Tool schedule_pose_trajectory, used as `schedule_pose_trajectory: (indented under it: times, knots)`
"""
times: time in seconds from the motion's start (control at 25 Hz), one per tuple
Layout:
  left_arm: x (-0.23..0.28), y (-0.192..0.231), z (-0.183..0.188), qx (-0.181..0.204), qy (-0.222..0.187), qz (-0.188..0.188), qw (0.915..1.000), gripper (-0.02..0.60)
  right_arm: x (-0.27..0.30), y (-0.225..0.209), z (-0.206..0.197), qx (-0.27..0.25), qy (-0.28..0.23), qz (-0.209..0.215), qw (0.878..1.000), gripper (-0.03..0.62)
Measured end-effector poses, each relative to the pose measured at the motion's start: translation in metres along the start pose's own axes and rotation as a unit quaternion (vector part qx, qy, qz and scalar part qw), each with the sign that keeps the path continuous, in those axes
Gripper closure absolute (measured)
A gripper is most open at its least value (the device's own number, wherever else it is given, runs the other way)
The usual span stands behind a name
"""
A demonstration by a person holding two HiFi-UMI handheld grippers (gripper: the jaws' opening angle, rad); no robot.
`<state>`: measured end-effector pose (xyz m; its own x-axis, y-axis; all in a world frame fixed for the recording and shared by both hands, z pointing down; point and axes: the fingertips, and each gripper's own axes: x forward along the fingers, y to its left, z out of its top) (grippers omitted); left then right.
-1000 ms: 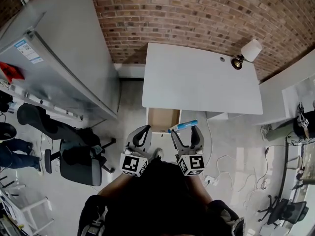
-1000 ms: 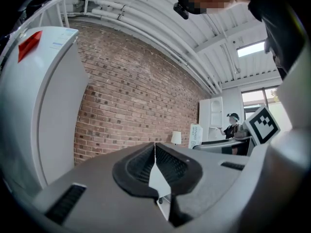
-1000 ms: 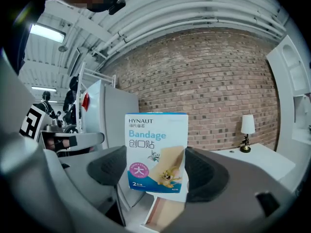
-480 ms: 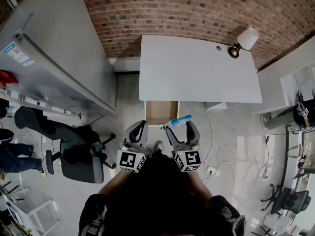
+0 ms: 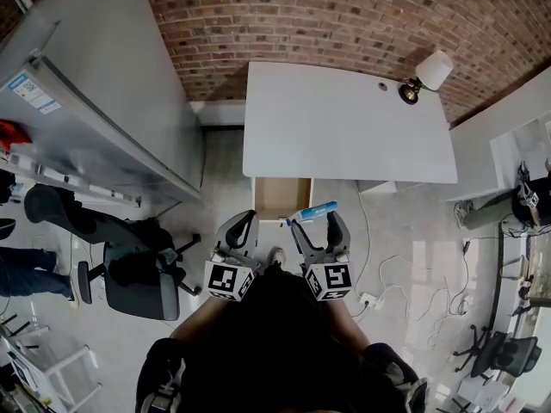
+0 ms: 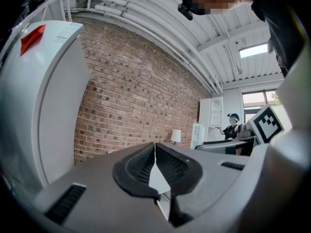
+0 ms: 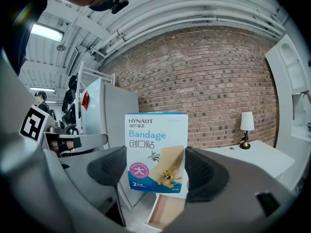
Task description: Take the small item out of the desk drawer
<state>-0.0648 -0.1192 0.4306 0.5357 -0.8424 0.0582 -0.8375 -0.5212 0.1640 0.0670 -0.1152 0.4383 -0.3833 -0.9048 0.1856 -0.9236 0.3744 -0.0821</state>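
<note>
The right gripper (image 5: 312, 219) has its jaws clamped on a bandage box (image 7: 156, 152), held out in front of the open drawer (image 5: 281, 198) of the white bench (image 5: 344, 127). Beside it, the left gripper (image 5: 245, 222) has its jaws pressed together on nothing

Saw a red brick wall (image 5: 344, 15) along the far side. Found a white desk (image 5: 344, 127) pushed against it, with 1 white-shaded lamp (image 5: 428, 73) at the far right corner of the desktop. Noted a pale grey, glossy floor (image 5: 405, 231), with loose cables (image 5: 392, 282) and a power strip (image 5: 372, 300) near the desk's right end. Spotted 1 black office chair (image 5: 138, 286) at left, near a tall white cabinet (image 5: 112, 84). Saw another black chair (image 5: 499, 360) at lower right. Overhead, made out white ceiling pipes (image 7: 194, 8), 1 lit strip light (image 7: 47, 32) and a bright window (image 6: 255, 98).
</note>
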Motion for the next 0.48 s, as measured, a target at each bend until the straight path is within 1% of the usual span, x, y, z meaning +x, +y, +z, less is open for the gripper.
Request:
schedule_pose_trajectory:
  times: [0.48]
  knots:
    - [0.0007, 0.0034, 0.0015, -0.003, -0.004, 0.000, 1.0000, 0.569, 0.0051, 0.0010, -0.0017, 0.002, 0.000, -0.001, 1.000, 0.226]
